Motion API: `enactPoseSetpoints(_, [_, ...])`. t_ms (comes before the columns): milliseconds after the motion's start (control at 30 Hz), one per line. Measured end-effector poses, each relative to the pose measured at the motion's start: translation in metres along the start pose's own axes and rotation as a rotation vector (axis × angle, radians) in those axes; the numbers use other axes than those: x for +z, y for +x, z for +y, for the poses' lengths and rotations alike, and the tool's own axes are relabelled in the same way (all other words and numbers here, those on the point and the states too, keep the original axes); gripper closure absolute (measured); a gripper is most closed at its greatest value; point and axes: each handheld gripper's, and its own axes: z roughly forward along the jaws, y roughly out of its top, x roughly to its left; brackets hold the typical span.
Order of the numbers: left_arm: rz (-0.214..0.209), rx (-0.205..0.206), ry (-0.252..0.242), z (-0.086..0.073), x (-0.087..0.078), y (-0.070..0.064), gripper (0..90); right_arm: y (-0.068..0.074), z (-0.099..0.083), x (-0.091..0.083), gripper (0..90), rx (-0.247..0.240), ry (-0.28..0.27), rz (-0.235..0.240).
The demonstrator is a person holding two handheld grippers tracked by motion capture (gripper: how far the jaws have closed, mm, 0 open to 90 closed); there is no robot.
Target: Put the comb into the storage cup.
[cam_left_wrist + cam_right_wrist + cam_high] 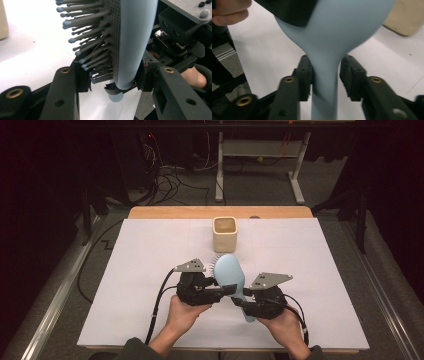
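the light blue hairbrush [231,274] is held above the table [150,270], its long axis running from the head near the cup [224,233] back toward the person. the left claw [227,290] pinches the head's lower end; the right claw [239,302] straddles the handle, pads not quite touching, so it is nearer the handle.

On my table [150,270] a white sheet [310,270] covers nearly the whole top — a strip of bare wood [175,212] shows along the far edge. A beige cup [224,233] stands upright near that edge, open end up. Beyond the table I note grey floor [260,190], loose cables [167,177] and a white stand [260,155] — all well apart from the cup.
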Motion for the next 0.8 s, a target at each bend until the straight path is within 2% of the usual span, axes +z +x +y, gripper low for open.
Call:
enactPoseSetpoints(233, [0.022, -0.006, 0.014, 0.002, -0.004, 0.006, 55.1, -0.003, -0.003, -0.005, 45.3, -0.002, -0.033, -0.034])
enactPoseSetpoints(400, [0.031, -0.005, 0.011, 0.003, -0.006, 0.008, 55.1, -0.008, -0.009, -0.009, 37.2, 0.005, -0.086, -0.052])
enactPoseSetpoints(633, [0.043, -0.002, 0.008, 0.004, -0.011, 0.008, 55.0, -0.011, -0.013, -0.024, 36.1, -0.001, -0.145, -0.079])
enactPoseSetpoints(800, [0.06, 0.004, 0.006, 0.005, -0.015, 0.007, 54.9, -0.017, -0.022, -0.036, 32.9, 0.022, -0.193, -0.103])
